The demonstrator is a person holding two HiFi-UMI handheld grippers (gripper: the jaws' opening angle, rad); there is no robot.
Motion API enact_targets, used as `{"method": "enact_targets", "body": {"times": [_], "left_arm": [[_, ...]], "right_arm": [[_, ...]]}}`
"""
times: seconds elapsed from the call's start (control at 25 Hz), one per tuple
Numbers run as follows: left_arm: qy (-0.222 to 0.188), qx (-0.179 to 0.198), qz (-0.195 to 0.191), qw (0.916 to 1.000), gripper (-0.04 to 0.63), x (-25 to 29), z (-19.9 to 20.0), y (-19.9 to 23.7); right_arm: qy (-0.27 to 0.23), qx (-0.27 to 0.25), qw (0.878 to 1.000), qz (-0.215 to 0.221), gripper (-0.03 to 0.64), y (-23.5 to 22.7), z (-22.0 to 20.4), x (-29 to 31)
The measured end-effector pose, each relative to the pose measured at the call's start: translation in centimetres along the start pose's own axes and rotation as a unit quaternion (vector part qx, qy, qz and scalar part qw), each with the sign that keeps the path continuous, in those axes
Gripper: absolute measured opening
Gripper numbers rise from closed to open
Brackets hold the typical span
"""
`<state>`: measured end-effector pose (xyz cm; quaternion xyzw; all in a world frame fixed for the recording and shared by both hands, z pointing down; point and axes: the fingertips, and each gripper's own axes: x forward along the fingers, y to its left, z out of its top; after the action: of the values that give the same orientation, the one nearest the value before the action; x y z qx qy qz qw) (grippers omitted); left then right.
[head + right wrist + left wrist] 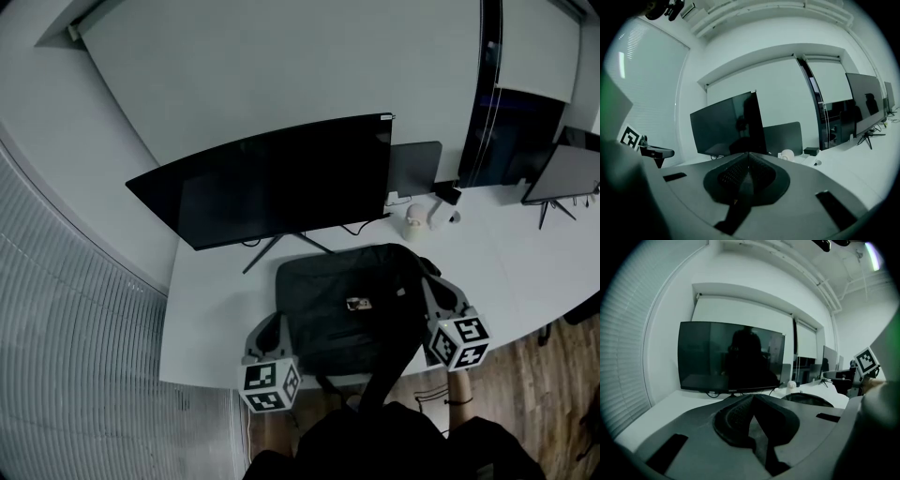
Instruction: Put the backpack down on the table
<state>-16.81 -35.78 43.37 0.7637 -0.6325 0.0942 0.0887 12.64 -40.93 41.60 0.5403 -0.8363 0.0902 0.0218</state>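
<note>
While left gripper (269, 325), right gripper (437, 284) flank 1 backpack (342, 323): jaws together.

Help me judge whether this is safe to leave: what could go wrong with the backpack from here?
The backpack lies at the table's front edge with a strap hanging off; it may slide down. The monitor stand sits just behind, so pushing the backpack back could knock it. The left claw and right claw, both shut, flank it and might snag it.
</note>
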Motion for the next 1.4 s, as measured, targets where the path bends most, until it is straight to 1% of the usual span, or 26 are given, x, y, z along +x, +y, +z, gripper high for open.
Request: {"method": "enact_targets", "body": {"times": [0.16, 0.28, 0.4, 0.6, 0.92, 1.04, 1.16, 1.4], "left_arm": [[-0.028, 0.0, 0.001, 0.9996, 0.015, -0.9, 1.7, 0.1], [-0.045, 0.004, 0.003, 0.999, 0.015, -1.6, 2.8, 0.2], [-0.055, 0.007, 0.005, 0.9985, 0.015, -2.4, 3.4, 0.5], [-0.067, 0.008, 0.011, 0.9977, 0.015, -2.9, 4.0, 0.9], [-0.073, 0.006, 0.009, 0.9973, 0.015, -2.9, 4.0, 0.8], [-0.069, 0.013, 0.006, 0.9975, 0.015, -2.8, 4.0, 0.8], [-0.066, 0.012, 0.006, 0.9978, 0.015, -2.6, 3.8, 0.9], [-0.058, 0.014, 0.009, 0.9982, 0.015, -2.5, 3.1, 1.2]], "right_arm": [[-0.032, -0.001, 0.999, 0.005, 0.014, 0.7, 1.7, -0.6], [-0.046, -0.006, 0.999, 0.004, 0.014, 0.7, 2.7, -1.2], [-0.059, -0.013, 0.998, 0.002, 0.014, 0.6, 3.2, -2.0], [-0.065, -0.039, 0.997, 0.003, 0.012, 0.5, 3.7, -2.6], [-0.071, -0.04, 0.997, 0.007, 0.012, -0.2, 3.6, -3.0], [-0.069, -0.044, 0.997, 0.005, 0.012, -0.3, 3.7, -3.0], [-0.064, -0.044, 0.997, 0.003, 0.012, -0.6, 3.3, -3.0], [-0.055, -0.063, 0.996, 0.0, 0.012, -0.7, 2.7, -2.7]]}}
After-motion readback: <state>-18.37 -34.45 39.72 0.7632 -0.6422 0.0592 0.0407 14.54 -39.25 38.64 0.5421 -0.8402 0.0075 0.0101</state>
